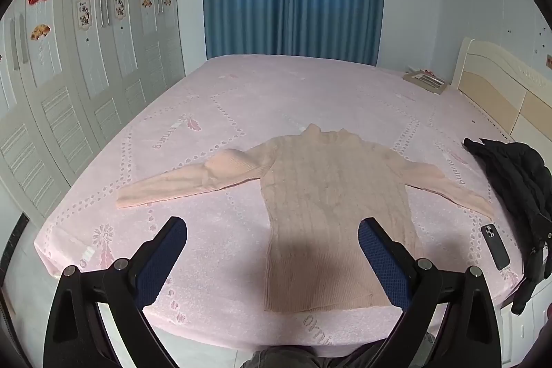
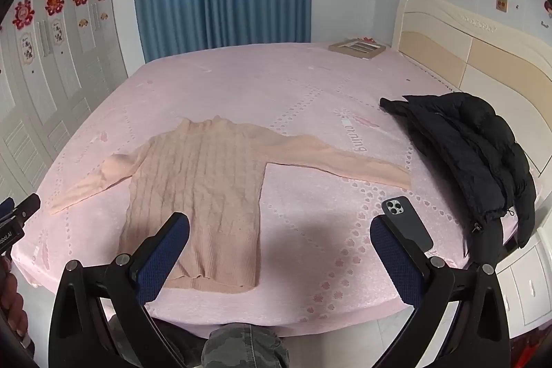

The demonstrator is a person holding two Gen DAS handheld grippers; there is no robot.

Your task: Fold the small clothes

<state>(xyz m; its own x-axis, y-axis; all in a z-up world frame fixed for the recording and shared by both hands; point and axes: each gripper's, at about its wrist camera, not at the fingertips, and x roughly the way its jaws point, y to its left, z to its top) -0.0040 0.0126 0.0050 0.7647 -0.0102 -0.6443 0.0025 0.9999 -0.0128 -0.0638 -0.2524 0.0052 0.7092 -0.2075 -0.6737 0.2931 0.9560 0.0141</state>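
A peach knitted sweater (image 1: 331,202) lies flat on the pink bed (image 1: 276,92), collar away from me, hem at the near edge, both sleeves spread out sideways. It also shows in the right wrist view (image 2: 200,192). My left gripper (image 1: 272,230) is open and empty, held above the near edge of the bed over the sweater's lower left part. My right gripper (image 2: 279,230) is open and empty, held above the bed just right of the sweater's hem. The left gripper's body shows at the left edge of the right wrist view (image 2: 17,216).
A dark phone (image 2: 407,223) lies on the bed right of the sweater, close to my right finger. A black jacket (image 2: 476,154) is heaped at the right edge by the headboard (image 2: 465,57). A flat box (image 2: 357,49) lies at the far corner. A wardrobe (image 1: 86,75) stands left.
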